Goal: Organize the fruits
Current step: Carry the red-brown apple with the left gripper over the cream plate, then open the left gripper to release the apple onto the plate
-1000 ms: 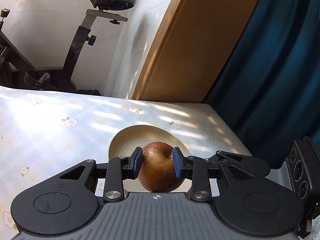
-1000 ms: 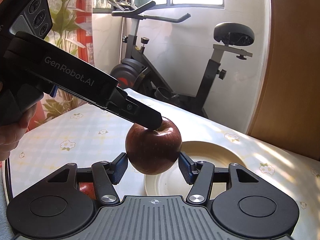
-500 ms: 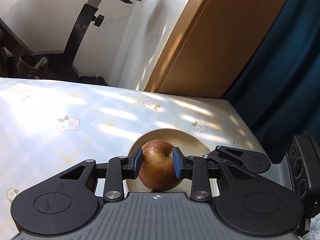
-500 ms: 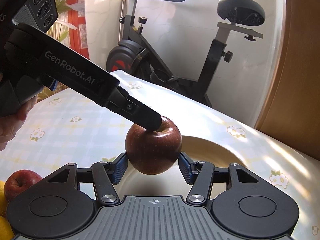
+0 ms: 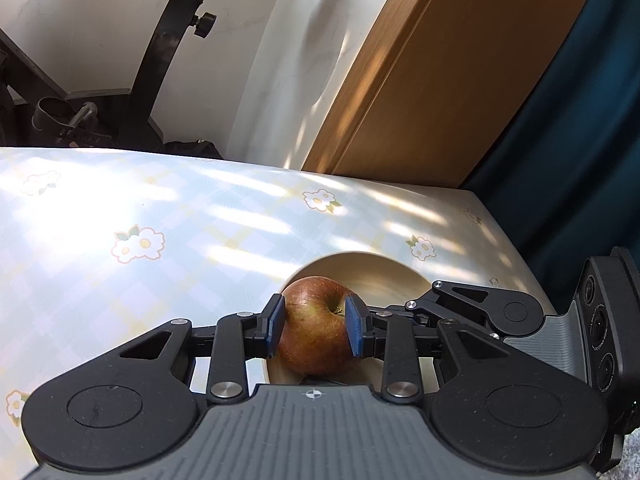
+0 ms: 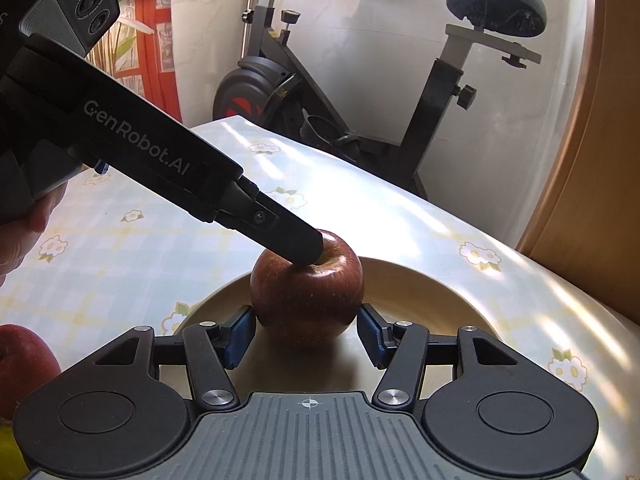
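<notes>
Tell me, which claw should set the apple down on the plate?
Left, probably. The left claw pinches the apple firmly, one pad by its stem hollow, right above the plate. The right claw only flanks the apple low down; whether it squeezes is unclear.

White marble-look wall (image 6: 360, 60), exercise bike (image 6: 400, 92) against it. Wooden panel (image 5: 460, 72), dark teal curtain (image 5: 580, 140) right. Sun patches on floral-cloth desk (image 5: 140, 220).
</notes>
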Action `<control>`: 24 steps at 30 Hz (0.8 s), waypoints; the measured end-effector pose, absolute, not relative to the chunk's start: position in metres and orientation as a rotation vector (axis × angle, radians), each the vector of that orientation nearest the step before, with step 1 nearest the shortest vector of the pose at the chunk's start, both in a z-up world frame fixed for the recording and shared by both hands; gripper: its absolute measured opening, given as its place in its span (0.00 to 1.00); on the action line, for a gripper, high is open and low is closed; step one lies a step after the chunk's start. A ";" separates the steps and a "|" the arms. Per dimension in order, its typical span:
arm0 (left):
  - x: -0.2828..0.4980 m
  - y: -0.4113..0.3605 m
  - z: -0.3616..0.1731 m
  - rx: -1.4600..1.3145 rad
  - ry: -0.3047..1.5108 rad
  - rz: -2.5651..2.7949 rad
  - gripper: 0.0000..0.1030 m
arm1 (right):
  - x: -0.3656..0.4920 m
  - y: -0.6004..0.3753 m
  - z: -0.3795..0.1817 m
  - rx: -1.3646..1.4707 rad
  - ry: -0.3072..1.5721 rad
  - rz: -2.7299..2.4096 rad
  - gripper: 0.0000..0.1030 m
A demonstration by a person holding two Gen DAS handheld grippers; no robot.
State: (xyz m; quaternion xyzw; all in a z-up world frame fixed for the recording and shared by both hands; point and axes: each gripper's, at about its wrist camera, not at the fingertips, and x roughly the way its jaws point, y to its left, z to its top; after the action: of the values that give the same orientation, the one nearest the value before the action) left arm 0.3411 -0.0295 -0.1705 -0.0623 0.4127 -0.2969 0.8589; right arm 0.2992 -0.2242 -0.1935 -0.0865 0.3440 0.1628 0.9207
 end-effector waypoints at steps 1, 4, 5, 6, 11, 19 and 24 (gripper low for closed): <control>0.342 -0.029 -0.171 -0.134 0.867 -0.622 0.33 | 0.299 -0.223 -0.194 -0.178 0.709 0.333 0.51; 0.343 -0.029 -0.172 -0.139 0.871 -0.617 0.34 | 0.301 -0.222 -0.194 -0.177 0.735 0.315 0.55; 0.342 -0.029 -0.172 -0.137 0.872 -0.614 0.34 | 0.301 -0.221 -0.194 -0.179 0.741 0.309 0.57; 0.342 -0.030 -0.171 -0.134 0.873 -0.608 0.35 | 0.300 -0.221 -0.193 -0.184 0.743 0.305 0.57; 0.330 -0.026 -0.164 -0.106 0.842 -0.583 0.35 | 0.285 -0.222 -0.184 -0.194 0.741 0.302 0.57; 0.288 0.001 -0.136 -0.065 0.764 -0.500 0.35 | 0.240 -0.234 -0.158 -0.106 0.652 0.225 0.57; 0.256 0.020 -0.122 -0.030 0.718 -0.404 0.35 | 0.203 -0.243 -0.154 -0.023 0.597 0.138 0.57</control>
State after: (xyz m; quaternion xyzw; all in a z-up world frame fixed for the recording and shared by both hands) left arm 0.2556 0.0199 -0.1219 -0.0148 0.3490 -0.1964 0.9162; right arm 0.2033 -0.2431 -0.1539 -0.0112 0.2939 0.0679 0.9534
